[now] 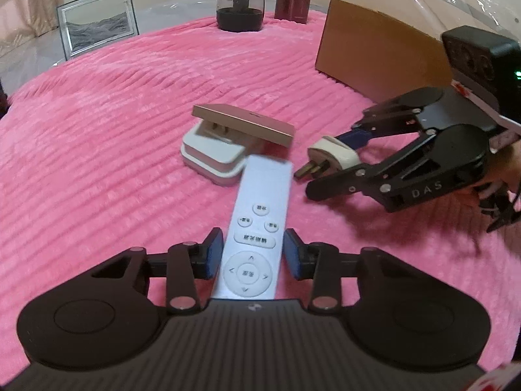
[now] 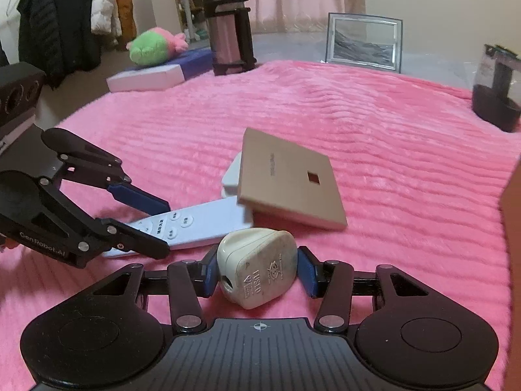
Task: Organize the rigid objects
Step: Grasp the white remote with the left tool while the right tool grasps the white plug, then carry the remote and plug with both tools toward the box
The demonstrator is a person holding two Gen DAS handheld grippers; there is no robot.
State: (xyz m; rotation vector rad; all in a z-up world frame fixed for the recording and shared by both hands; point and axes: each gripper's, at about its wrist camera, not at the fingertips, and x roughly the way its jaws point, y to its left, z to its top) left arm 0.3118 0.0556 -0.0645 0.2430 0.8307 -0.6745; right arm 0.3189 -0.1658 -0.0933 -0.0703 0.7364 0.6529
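Pink blanket covers the whole surface. Cardboard box stands at far right. Gold panel leans tilted on a white block mid-blanket. White remote lies w/ its far end touching the block; left gripper clamped on its sides. Right gripper grips a cream plug, just beside the remote.

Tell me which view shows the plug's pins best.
The left wrist view: there the plug sits side-on in the right gripper, brass pins pointing toward the remote. The right wrist view shows only the plug's printed back between the fingers; the pins face away, hidden.
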